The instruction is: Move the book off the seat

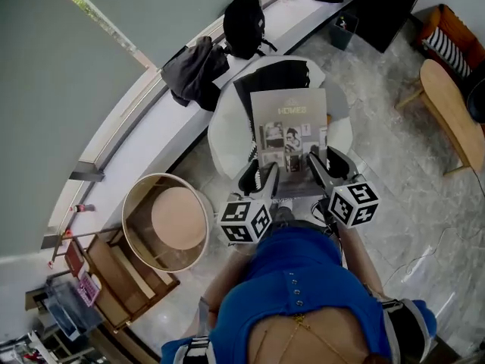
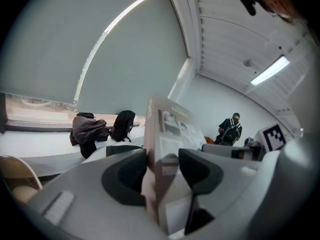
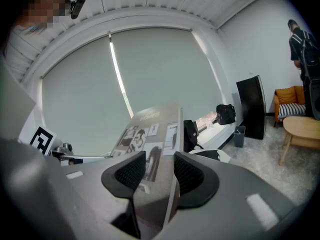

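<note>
My left gripper [image 1: 259, 177] and right gripper [image 1: 321, 167] are both clamped on the book's [image 1: 288, 123] near edge, over the white chair [image 1: 224, 139].

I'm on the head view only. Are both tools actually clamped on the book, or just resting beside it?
Observer: The left tool has the book between its pads, which press on both covers.
Operator: And the other one?
Observer: The right tool grips it the same way, with its pads closed on the near edge.
Operator: Anyone around that I can't see?
Observer: Yes, a person wearing a backpack stands across the room, beyond the book.
</note>
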`<state>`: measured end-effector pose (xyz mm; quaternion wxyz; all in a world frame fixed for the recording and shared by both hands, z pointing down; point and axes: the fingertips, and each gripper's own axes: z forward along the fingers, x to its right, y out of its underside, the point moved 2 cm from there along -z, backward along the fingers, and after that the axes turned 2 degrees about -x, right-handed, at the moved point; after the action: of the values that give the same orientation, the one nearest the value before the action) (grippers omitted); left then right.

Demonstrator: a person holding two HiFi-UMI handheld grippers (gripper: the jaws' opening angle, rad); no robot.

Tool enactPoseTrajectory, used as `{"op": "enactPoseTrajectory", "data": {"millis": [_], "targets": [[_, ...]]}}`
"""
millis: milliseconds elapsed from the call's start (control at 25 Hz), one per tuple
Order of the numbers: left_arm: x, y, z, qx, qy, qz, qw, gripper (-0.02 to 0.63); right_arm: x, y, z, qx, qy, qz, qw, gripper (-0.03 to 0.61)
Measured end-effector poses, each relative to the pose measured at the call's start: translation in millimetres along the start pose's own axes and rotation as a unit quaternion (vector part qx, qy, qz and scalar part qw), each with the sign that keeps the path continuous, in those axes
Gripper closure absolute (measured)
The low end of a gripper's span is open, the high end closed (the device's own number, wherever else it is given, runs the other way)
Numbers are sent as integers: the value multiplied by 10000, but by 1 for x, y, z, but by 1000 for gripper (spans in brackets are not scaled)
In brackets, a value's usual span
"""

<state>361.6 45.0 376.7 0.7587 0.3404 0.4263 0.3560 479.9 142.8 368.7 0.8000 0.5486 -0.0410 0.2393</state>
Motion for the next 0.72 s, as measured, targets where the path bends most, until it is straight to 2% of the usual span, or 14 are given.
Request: {"op": "enactPoseTrajectory", "data": {"millis": [160, 280, 520, 720], "targets": [[1, 9, 3, 60, -388, -74, 9992, 419, 9, 6, 10, -138, -380, 75, 9992, 396], [-16, 16, -11, 161, -710, -218, 9971, 420, -5, 15, 26, -263, -704, 16, 9972, 396], [-91, 21, -86, 601, -1586, -672, 9832, 420, -102, 34, 78, -621, -1624, -404, 9839, 396], [-151, 37, -175, 933, -2127, -1024, 9672, 420, -206, 64, 97, -869, -2165, -675, 9700, 396]]}}
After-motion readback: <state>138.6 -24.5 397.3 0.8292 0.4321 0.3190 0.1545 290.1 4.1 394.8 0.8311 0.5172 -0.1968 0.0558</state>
